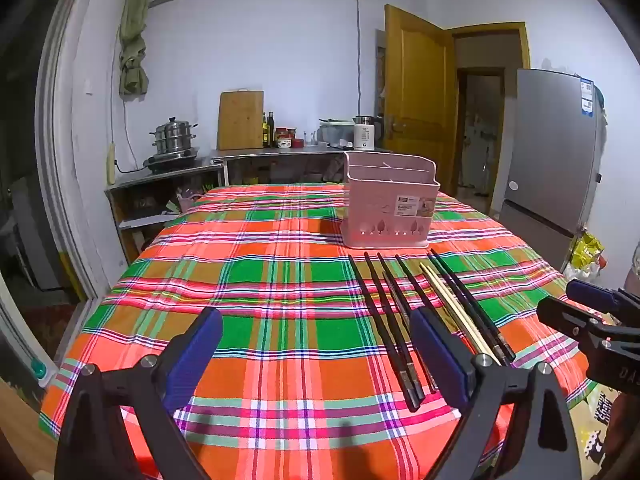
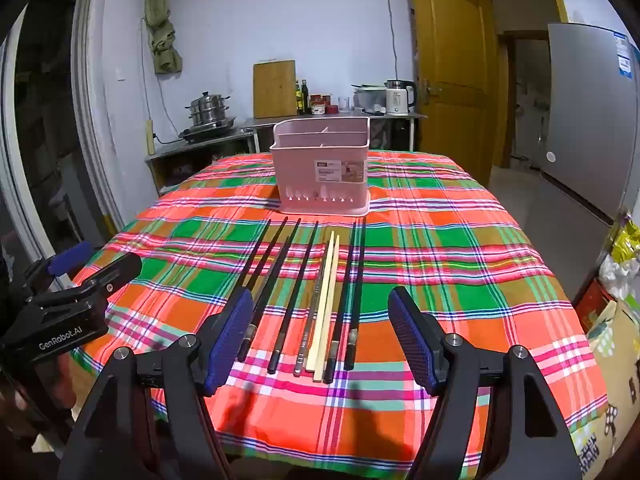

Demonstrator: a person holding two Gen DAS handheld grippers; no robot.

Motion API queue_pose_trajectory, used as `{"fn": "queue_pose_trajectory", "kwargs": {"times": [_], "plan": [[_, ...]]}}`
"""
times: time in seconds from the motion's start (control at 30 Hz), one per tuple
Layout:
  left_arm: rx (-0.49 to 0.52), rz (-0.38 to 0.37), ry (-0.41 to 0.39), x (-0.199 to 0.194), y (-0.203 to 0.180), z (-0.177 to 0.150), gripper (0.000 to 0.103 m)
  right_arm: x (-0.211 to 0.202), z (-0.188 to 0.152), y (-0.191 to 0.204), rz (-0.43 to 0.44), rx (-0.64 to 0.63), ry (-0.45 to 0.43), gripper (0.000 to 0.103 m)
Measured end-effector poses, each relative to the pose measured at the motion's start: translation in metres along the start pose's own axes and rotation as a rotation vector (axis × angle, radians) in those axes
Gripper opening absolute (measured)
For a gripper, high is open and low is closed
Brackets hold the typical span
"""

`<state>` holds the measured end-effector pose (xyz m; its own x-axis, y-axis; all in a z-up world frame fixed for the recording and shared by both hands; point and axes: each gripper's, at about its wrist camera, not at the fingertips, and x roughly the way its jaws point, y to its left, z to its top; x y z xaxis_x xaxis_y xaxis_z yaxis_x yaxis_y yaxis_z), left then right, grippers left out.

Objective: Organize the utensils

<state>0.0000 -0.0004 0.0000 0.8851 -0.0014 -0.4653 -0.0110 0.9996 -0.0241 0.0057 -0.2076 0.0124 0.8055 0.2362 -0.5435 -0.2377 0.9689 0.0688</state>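
Closest in, the right gripper (image 2: 320, 332) hangs with its jaws spread wide and nothing between them, ribbed blue pads (image 2: 412, 336) on black arms, tilted down at the table. Off at nine o'clock from it the left gripper (image 1: 316, 356) hovers the same way, released and empty, over bare cloth.

Just beyond the right pads lies the row of chopsticks (image 2: 308, 292): slim, tapered rods laid side by side, running away towards twelve o'clock. Most are glossy black with metal-looking collars near the butt ends; one pale wooden pair (image 2: 327, 304) sits among them. They lie flat on a plaid tablecloth (image 2: 440, 264), soft woven stuff in orange, green and pink.

Farther on, at twelve o'clock, stands the pink holder (image 2: 322, 164), a smooth plastic box with dividers inside and cut-out slots along its base; its compartments look empty from here.

I'd say nothing is sorted yet and the first pick is due. Thin rods flat on cloth call for a low, squared-up pinch on one pair.
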Motion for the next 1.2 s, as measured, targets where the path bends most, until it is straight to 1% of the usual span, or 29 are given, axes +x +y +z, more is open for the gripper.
{"fn": "queue_pose_trajectory", "kwargs": {"times": [0.37, 0.4, 1.2], "plan": [[-0.006, -0.002, 0.005, 0.0030, 0.0018, 0.0009, 0.095, 0.0000, 0.0005, -0.0006, 0.002, 0.003, -0.002, 0.071], [-0.002, -0.005, 0.001, -0.0048, 0.0009, 0.0033, 0.095, 0.0001, 0.0006, -0.0003, 0.002, 0.003, -0.002, 0.071], [0.002, -0.018, 0.004, -0.0016, -0.0034, 0.0004, 0.095, -0.0004, 0.0016, 0.0027, 0.000, 0.003, -0.004, 0.071]]}}
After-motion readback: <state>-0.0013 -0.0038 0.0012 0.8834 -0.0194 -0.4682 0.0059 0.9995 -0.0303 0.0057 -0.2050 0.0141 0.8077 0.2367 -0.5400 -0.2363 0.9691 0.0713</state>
